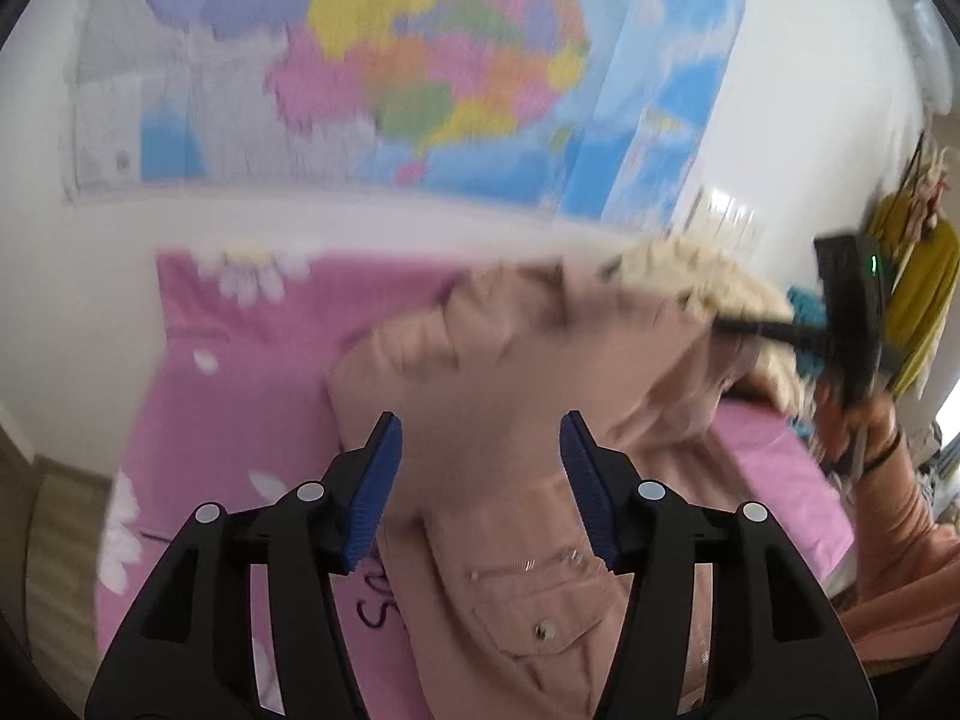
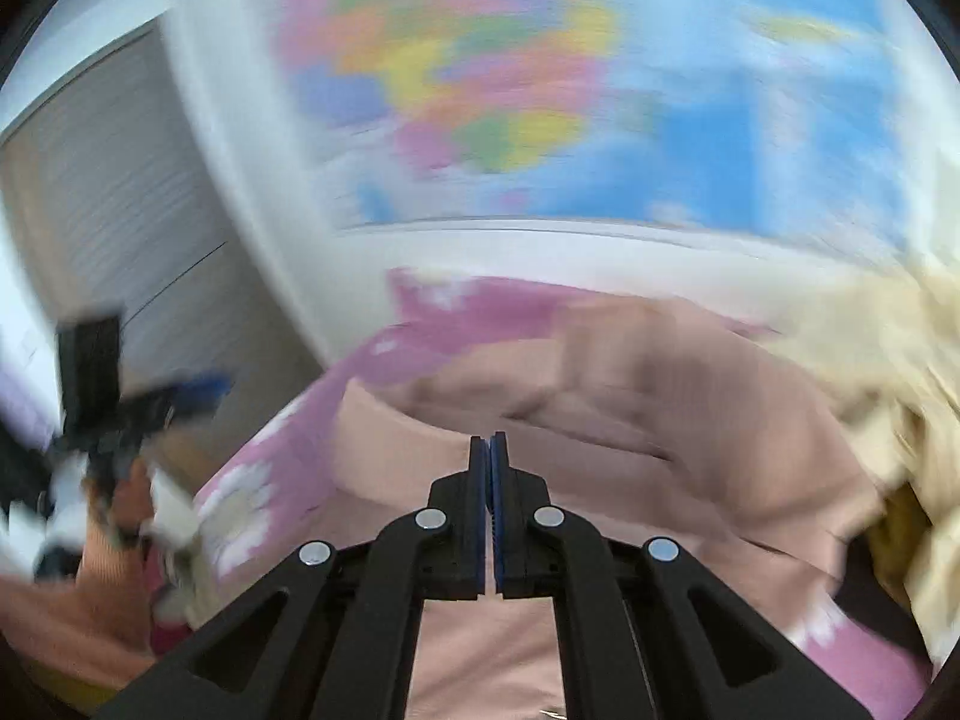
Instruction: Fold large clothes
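A large pale pink coat (image 1: 516, 396) with a cream fur hood trim (image 1: 702, 282) lies on a pink flowered bedsheet (image 1: 240, 396). My left gripper (image 1: 480, 480) is open above the coat's lower part, near a buttoned pocket (image 1: 540, 612), holding nothing. My right gripper (image 1: 750, 327) shows at the right by the fur trim. In the blurred right wrist view the right gripper (image 2: 487, 450) has its jaws pressed together over the pink coat (image 2: 630, 420); whether cloth sits between them cannot be told. The left gripper (image 2: 150, 402) shows at the left there.
A coloured map (image 1: 420, 60) hangs on the white wall behind the bed. A yellow garment (image 1: 918, 294) hangs at the far right. A grey wardrobe door (image 2: 120, 228) stands to the left. Cream fur (image 2: 888, 372) fills the right edge.
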